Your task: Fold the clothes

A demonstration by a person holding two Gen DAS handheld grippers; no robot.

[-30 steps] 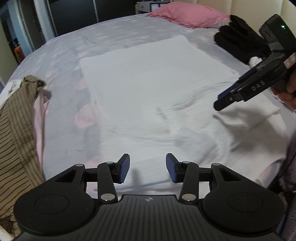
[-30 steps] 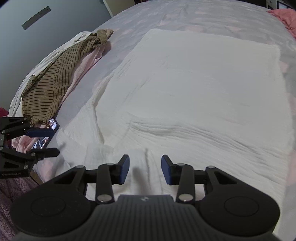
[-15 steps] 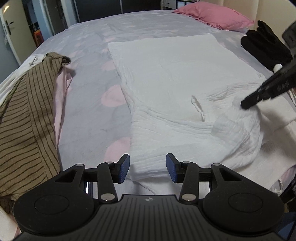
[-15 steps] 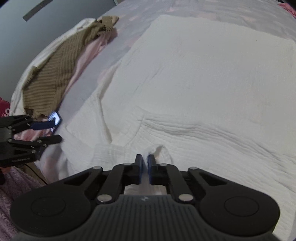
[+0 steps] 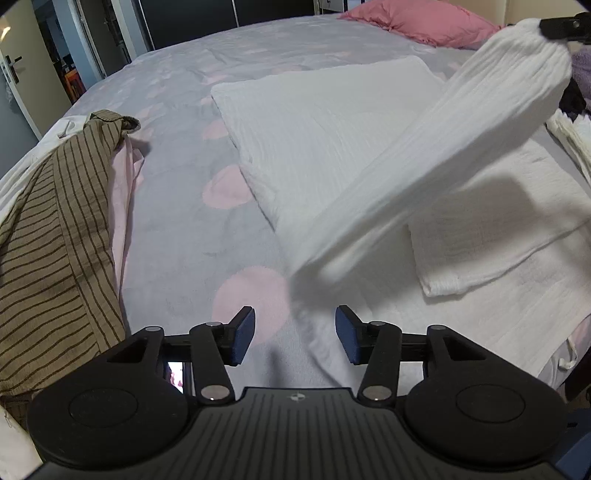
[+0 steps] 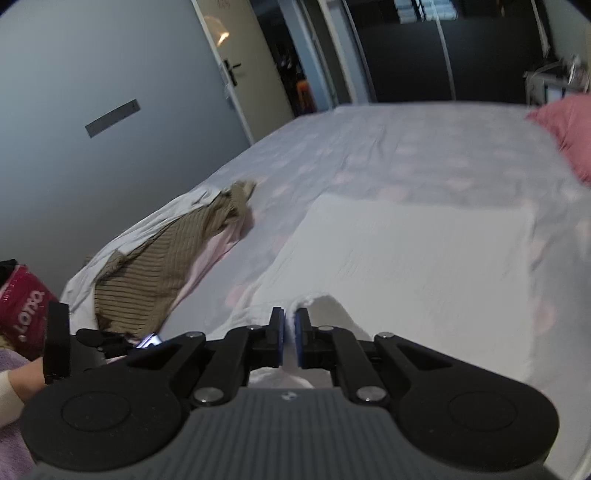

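A white ribbed garment [image 5: 332, 122] lies spread on the grey bed. My right gripper [image 6: 290, 334] is shut on one end of it and holds that part [image 5: 461, 140] raised well above the bed, stretched up to the top right of the left wrist view. The rest of the garment [image 6: 406, 258] stays flat below. My left gripper [image 5: 294, 334] is open and empty, low over the bed's near edge, just left of the garment's lower corner.
A brown striped garment [image 5: 51, 236] over pink cloth lies at the bed's left side, also in the right wrist view [image 6: 159, 273]. A pink pillow [image 5: 417, 18] sits at the far end. Folded white cloth [image 5: 569, 136] lies at the right. A red package [image 6: 22, 306] is beside the bed.
My right gripper closed on the white garment's near part and lifted it high off the bed. My left gripper shifted left, staying open.
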